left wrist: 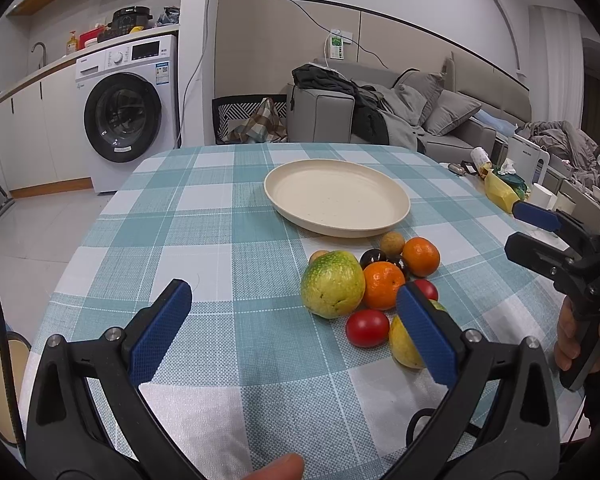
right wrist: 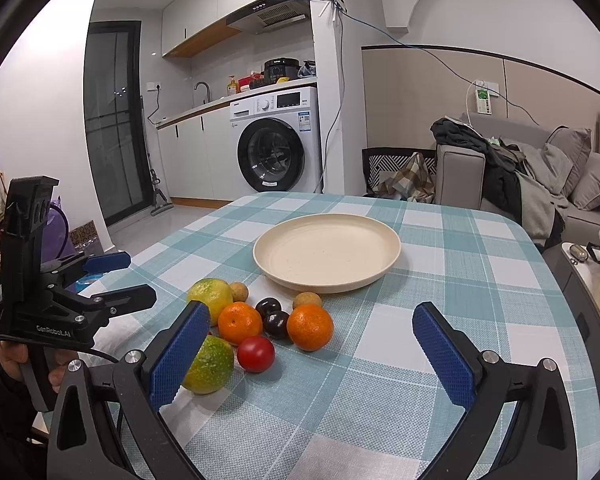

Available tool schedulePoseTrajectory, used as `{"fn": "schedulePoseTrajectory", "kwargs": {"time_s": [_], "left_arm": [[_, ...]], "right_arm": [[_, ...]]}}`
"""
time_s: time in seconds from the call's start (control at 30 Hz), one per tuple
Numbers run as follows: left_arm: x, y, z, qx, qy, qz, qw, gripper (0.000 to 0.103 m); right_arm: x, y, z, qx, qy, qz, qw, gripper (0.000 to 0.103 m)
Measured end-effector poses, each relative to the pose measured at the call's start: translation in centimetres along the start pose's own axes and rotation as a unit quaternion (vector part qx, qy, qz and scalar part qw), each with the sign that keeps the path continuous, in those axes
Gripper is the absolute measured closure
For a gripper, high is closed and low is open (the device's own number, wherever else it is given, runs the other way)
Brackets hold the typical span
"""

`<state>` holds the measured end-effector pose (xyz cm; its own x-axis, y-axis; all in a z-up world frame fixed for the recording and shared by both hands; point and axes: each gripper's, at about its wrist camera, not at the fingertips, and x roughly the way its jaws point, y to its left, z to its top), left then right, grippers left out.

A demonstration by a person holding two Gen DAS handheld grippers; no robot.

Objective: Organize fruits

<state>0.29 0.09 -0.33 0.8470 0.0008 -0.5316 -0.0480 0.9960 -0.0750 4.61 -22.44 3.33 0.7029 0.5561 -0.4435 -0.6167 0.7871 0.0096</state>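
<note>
a smooth round cream plate (right wrist: 327,254) sits bare on the woven checked tablecloth (right wrist: 440,332). just in front, glossy fruit clusters: 2 oranges (right wrist: 310,327), a tomato (right wrist: 256,353), dimpled green-yellow fruit (left wrist: 332,283). left gripper (left wrist: 296,332) and right gripper (right wrist: 312,360) hover low, ribbed blue fingers spread wide, holding nothing.

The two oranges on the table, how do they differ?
The near orange lies left in the right wrist view, touching the yellow-green fruit; the far orange lies right, nearer the plate. The near orange shows its stem dimple; the far orange looks plain. Both are round, similar-sized, and beside the dark plums.
</note>
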Motion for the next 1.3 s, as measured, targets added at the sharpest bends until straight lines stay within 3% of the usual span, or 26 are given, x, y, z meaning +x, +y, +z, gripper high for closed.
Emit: {"fn": "schedulePoseTrajectory", "kwargs": {"time_s": [1.3], "left_arm": [[0.09,-0.06,-0.01,0.002,0.0,0.001,1.0,0.001]], "right_arm": [[0.13,-0.37,-0.03,0.003,0.006,-0.002,1.0,0.0]]}}
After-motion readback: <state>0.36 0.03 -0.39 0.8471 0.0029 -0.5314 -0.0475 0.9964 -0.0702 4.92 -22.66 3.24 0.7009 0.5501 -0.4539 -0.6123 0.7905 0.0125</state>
